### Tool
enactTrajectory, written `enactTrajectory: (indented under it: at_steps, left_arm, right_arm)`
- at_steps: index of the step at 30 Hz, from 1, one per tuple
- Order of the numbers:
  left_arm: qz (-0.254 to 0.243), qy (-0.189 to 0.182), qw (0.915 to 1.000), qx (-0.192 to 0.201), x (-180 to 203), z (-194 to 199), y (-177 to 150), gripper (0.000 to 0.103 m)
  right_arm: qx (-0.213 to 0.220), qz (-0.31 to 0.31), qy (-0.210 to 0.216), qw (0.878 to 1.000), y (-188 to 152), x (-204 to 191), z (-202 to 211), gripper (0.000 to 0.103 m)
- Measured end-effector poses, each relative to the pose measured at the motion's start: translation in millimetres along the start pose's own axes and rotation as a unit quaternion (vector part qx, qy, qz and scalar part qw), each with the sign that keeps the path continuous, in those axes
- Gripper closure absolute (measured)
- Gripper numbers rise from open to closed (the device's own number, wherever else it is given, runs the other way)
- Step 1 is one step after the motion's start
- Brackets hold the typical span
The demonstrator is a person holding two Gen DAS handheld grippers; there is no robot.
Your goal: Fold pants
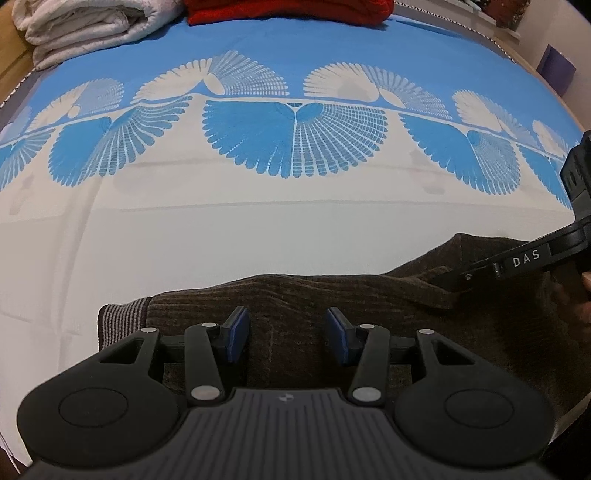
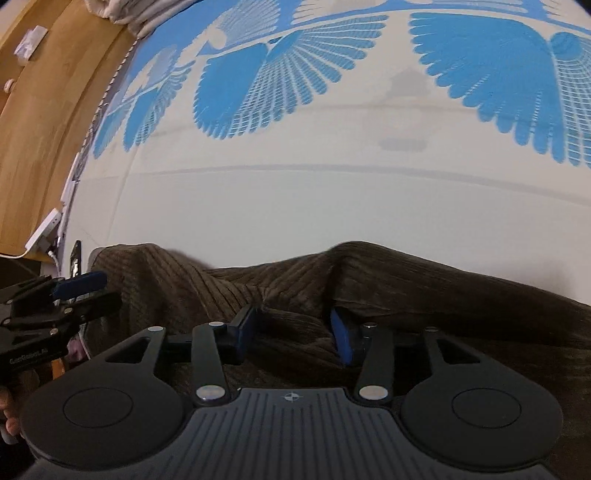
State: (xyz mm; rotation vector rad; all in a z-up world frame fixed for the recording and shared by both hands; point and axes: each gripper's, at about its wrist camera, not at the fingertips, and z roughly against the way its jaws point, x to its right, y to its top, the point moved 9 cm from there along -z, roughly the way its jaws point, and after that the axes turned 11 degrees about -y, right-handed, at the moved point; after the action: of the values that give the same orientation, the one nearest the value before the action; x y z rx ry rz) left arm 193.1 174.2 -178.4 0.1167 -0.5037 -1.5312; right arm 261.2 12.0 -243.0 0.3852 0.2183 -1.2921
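**Corduroy pants bunched on a patterned bed**

Corduroy, dark brown and finely ribbed, makes up the one pair of pants (image 1: 369,306), which lies rumpled along the near edge of the bed directly under both grippers. One striped ribbed cuff (image 1: 122,314) shows at its left end. The fabric rises in two soft humps with a crease between them. The bedsheet (image 1: 258,229) is smooth and flat, white near the pants and blue farther off, printed with a row of fan-shaped feather motifs. At the far edge sit two folded piles: a quilted white blanket (image 1: 85,26) and a red cloth (image 1: 288,11). A wooden floor (image 2: 44,110) runs beside the bed.

Two grippers are in view. The left gripper (image 1: 287,334) has its blue-padded fingers about half open over the cloth, gripping nothing. The right gripper (image 2: 291,332) also stands about half open; its fingers sink into the folds, with a ridge of corduroy between them, not pinched.
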Motion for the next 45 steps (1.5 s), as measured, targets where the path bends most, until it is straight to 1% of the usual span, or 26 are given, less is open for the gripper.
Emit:
enactTrajectory:
  at_steps: [5, 6, 7, 8, 10, 13, 16, 18, 21, 24, 26, 27, 28, 29, 30, 32, 33, 35, 36, 37, 38, 39, 41, 42, 43, 45]
  left_arm:
    - [-0.002, -0.004, 1.0, 0.006, 6, 2, 2, 0.051]
    - [-0.002, -0.004, 1.0, 0.007, 6, 3, 2, 0.051]
    - [-0.003, -0.003, 1.0, 0.008, 7, 3, 2, 0.051]
    - [-0.003, -0.002, 1.0, 0.008, 7, 3, 2, 0.051]
    - [-0.004, 0.001, 1.0, 0.008, 7, 2, 2, 0.051]
    - [-0.001, 0.002, 0.9999, 0.01, 5, 3, 2, 0.051]
    - [0.001, 0.003, 0.9999, 0.012, 5, 4, 3, 0.051]
    - [0.0, 0.002, 0.9999, 0.012, 6, 4, 3, 0.051]
    - [-0.006, 0.004, 0.9999, 0.012, 8, 4, 3, 0.051]
    - [-0.002, 0.014, 0.9998, 0.014, 1, 4, 4, 0.051]
    - [0.013, 0.027, 0.9994, 0.019, -11, 5, 6, 0.048]
    - [0.023, 0.035, 0.9989, 0.021, -19, 6, 7, 0.043]
    - [0.035, 0.045, 0.9981, 0.024, -29, 7, 9, 0.039]
    - [0.049, 0.06, 0.9966, 0.03, -41, 9, 10, 0.029]
    - [0.063, 0.074, 0.9947, 0.035, -53, 10, 10, 0.021]
    - [0.097, 0.104, 0.9891, 0.039, -79, 12, 7, 0.021]
    - [0.114, 0.11, 0.9866, 0.04, -89, 12, 4, 0.02]
    - [0.151, 0.113, 0.9814, 0.037, -111, 8, -5, 0.018]
    - [0.167, 0.104, 0.98, 0.029, -120, 6, -8, 0.017]
    - [0.182, 0.089, 0.9788, 0.029, -125, 4, -10, 0.017]
    - [0.193, 0.075, 0.9778, 0.035, -129, 3, -11, 0.017]
    - [0.197, 0.064, 0.9778, 0.036, -131, 2, -12, 0.027]
    - [0.188, 0.041, 0.9813, 0.01, -128, -3, -18, 0.059]
    - [0.17, 0.05, 0.9842, 0.004, -125, -2, -20, 0.072]
    - [0.15, 0.051, 0.9874, 0.002, -120, 0, -20, 0.078]
    - [0.147, 0.053, 0.9877, 0.0, -119, 6, -23, 0.083]
  right_arm:
    - [-0.01, -0.054, 0.046, 0.997, 3, 5, -4, 0.056]
    - [-0.013, -0.067, 0.055, 0.996, 3, 7, -4, 0.058]
    - [-0.011, -0.085, 0.065, 0.994, 5, 11, -4, 0.068]
    - [-0.002, -0.111, 0.074, 0.991, 8, 18, -3, 0.076]
    - [0.031, -0.161, 0.108, 0.981, 20, 26, 4, 0.08]
    - [0.09, -0.164, 0.128, 0.974, 32, 26, 29, 0.081]
    - [0.137, -0.169, 0.104, 0.971, 37, 32, 43, 0.079]
    - [0.155, -0.174, 0.046, 0.971, 40, 45, 46, 0.073]
    - [0.213, -0.159, -0.046, 0.963, 46, 65, 69, 0.071]
    - [0.242, -0.143, -0.063, 0.958, 49, 70, 88, 0.071]
    - [0.228, -0.11, -0.042, 0.967, 47, 59, 87, 0.07]
    - [0.214, -0.089, -0.03, 0.972, 45, 52, 81, 0.067]
    - [0.194, -0.061, -0.021, 0.979, 40, 43, 73, 0.057]
    - [0.175, -0.038, -0.023, 0.984, 37, 36, 64, 0.052]
    - [0.156, -0.015, -0.034, 0.987, 30, 32, 55, 0.045]
    - [0.126, 0.028, -0.08, 0.988, 20, 27, 34, 0.045]
    - [0.124, 0.046, -0.098, 0.986, 18, 26, 29, 0.047]
    - [0.135, 0.063, -0.113, 0.982, 19, 24, 30, 0.071]
    - [0.14, 0.055, -0.108, 0.983, 22, 23, 32, 0.089]
    - [0.149, 0.046, -0.105, 0.982, 26, 23, 35, 0.097]
    - [0.159, 0.041, -0.107, 0.981, 30, 23, 38, 0.097]
    - [0.17, 0.038, -0.111, 0.978, 33, 22, 41, 0.101]
    - [0.179, 0.034, -0.116, 0.976, 41, 21, 41, 0.101]
    - [0.181, 0.033, -0.12, 0.976, 42, 21, 41, 0.101]
    - [0.184, 0.034, -0.124, 0.974, 44, 21, 40, 0.101]
    - [0.185, 0.034, -0.135, 0.973, 49, 20, 33, 0.101]
